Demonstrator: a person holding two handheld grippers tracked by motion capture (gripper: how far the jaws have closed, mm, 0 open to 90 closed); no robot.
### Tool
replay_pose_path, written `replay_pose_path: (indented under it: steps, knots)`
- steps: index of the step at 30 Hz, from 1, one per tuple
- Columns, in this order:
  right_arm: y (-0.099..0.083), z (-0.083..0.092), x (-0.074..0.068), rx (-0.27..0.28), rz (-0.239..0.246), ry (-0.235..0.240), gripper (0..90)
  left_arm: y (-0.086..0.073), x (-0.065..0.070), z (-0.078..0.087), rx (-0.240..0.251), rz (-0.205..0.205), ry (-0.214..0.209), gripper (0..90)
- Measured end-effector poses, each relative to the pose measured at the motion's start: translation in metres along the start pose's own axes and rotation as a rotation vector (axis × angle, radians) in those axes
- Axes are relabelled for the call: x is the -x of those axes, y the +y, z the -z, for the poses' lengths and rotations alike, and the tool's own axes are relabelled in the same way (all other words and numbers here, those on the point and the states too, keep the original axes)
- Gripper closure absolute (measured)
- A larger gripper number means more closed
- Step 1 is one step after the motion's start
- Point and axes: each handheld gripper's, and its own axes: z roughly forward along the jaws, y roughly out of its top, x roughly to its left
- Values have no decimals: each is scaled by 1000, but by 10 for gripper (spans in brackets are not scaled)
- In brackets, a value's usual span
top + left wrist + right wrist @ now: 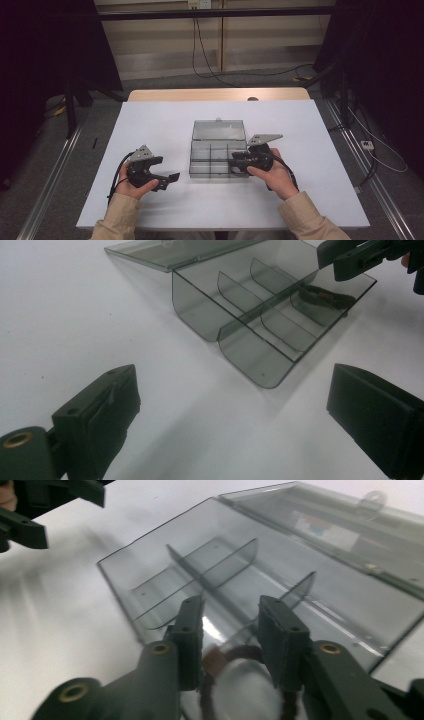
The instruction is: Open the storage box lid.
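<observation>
White table [165, 125] bearing a clear divided box [218, 159], lid thrown back flat so the compartments lie open from above. Right gripper [236, 162] poised over the box's near right compartment, jaws parted with a dark hair tie [240, 655] lying loose between them, apparently just set down there. Left gripper [167, 181] parked beside the box, spread wide, grasping nothing. Seen from the left gripper view: the hair tie [327, 296] resting inside that end compartment.

White counter [165, 125] with a wooden far edge [215, 94]; grey floor [165, 80] beyond, black cable [210, 70] trailing across, wall socket [199, 4] above.
</observation>
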Motion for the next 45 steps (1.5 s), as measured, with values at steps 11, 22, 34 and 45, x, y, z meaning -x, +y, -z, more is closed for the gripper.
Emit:
replay_pose_path:
  steps: [11,22,34,45]
  knots:
    - [3,2,14,15,-24,-90,327,17,-5,-15,-16,4,5,63]
    - [7,-1,31,24,-60,-174,202,37,-15,-34,-15,20,26,59]
    - [13,-4,47,53,-108,-213,165,58,-28,-58,-23,30,40,62]
    - [19,-11,60,67,-144,-243,157,68,-38,-79,-38,59,48,65]
